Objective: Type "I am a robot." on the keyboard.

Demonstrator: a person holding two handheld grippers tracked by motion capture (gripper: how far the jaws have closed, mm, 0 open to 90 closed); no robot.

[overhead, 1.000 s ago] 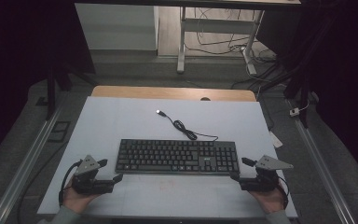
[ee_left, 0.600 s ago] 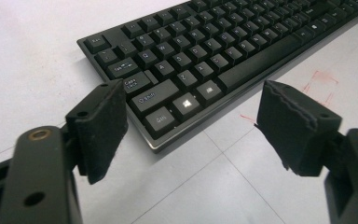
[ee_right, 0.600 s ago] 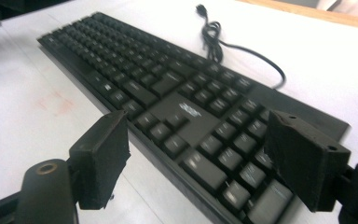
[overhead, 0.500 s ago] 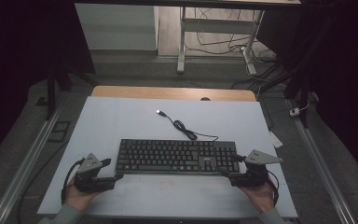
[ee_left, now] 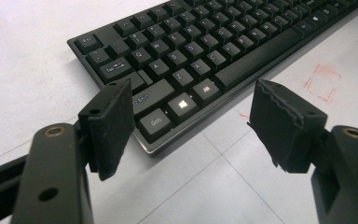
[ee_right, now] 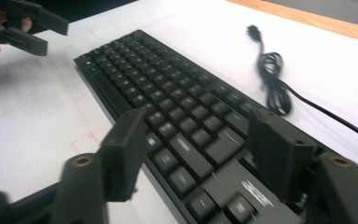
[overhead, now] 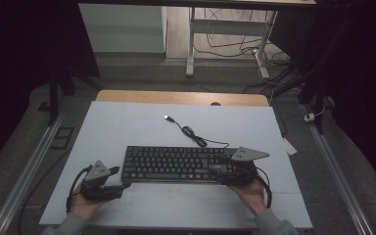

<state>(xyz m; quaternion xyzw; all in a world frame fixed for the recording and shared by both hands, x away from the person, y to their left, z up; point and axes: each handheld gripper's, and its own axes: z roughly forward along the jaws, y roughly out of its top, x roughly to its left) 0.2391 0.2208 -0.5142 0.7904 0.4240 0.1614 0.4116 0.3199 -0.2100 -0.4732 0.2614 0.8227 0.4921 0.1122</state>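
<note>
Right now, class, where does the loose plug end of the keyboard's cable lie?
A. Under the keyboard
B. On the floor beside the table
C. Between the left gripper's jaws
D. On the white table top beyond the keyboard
D: the cable runs from the back of the keyboard in a small coil, and its plug lies loose on the white table beyond it, away from both hands.

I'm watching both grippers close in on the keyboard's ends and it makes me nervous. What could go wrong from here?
1. The right gripper hangs over the black plastic keyboard, its jaws just closing; it may press keys instead of gripping the edge.
2. The left gripper, jaws also narrowing, meets only the front corner; a lift could tilt.
3. The loose black cable might drag.
</note>
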